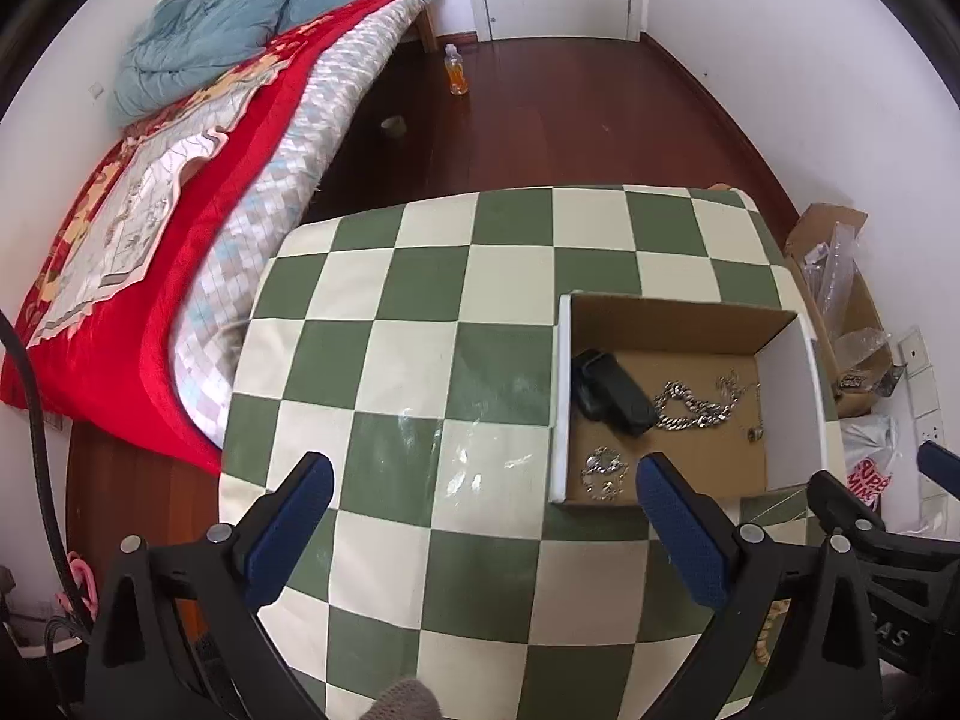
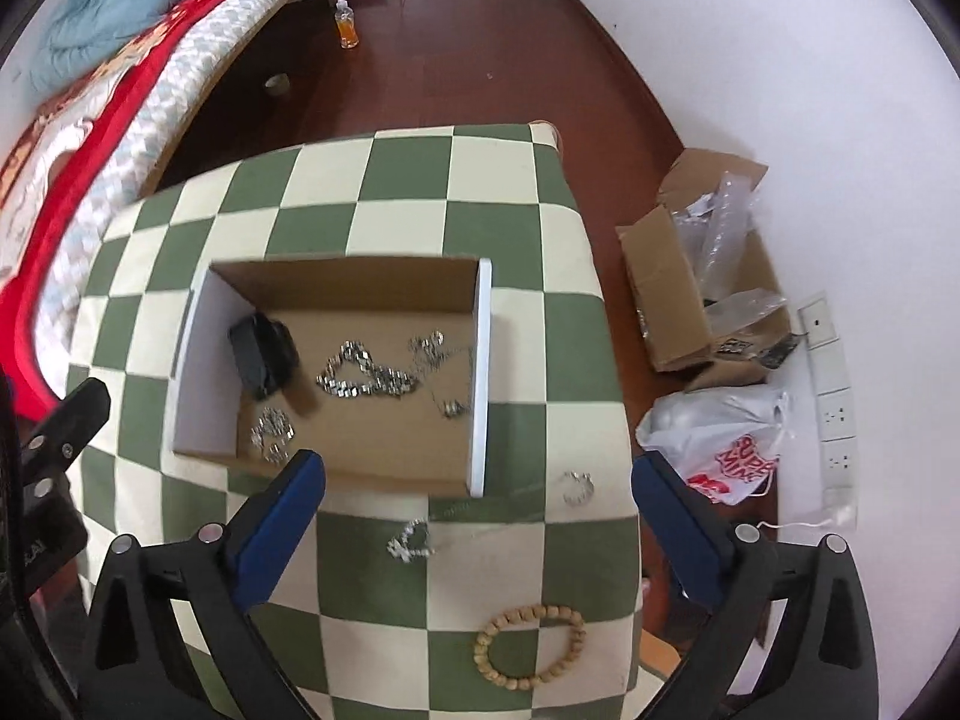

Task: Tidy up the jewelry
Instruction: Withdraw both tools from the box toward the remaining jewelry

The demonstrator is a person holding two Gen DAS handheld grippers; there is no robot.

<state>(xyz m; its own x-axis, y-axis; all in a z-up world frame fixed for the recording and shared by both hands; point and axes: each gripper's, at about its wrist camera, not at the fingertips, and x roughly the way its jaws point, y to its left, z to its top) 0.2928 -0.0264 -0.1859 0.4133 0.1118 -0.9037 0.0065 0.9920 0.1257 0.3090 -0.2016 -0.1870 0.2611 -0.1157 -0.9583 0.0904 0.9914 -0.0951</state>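
An open cardboard box (image 1: 684, 315) (image 2: 483, 372) sits on the green-and-cream checkered table (image 1: 420, 360) (image 2: 420, 180). Inside lie a black case (image 1: 612, 390) (image 2: 263, 354), a silver chain (image 1: 696, 408) (image 2: 360, 375) and small silver pieces (image 1: 605, 471) (image 2: 271, 429). On the table in front of the box lie a silver pendant necklace (image 2: 411, 540), a small silver bracelet (image 2: 577, 487) and a wooden bead bracelet (image 2: 529, 645). My left gripper (image 1: 483, 480) is open and empty, left of the box. My right gripper (image 2: 477, 477) is open and empty above the loose jewelry.
A bed with a red cover (image 1: 180, 240) stands left of the table. A cardboard box of plastic wrap (image 2: 708, 276) and a white plastic bag (image 2: 720, 444) lie on the floor at the right wall. A bottle (image 1: 456, 69) stands on the wooden floor.
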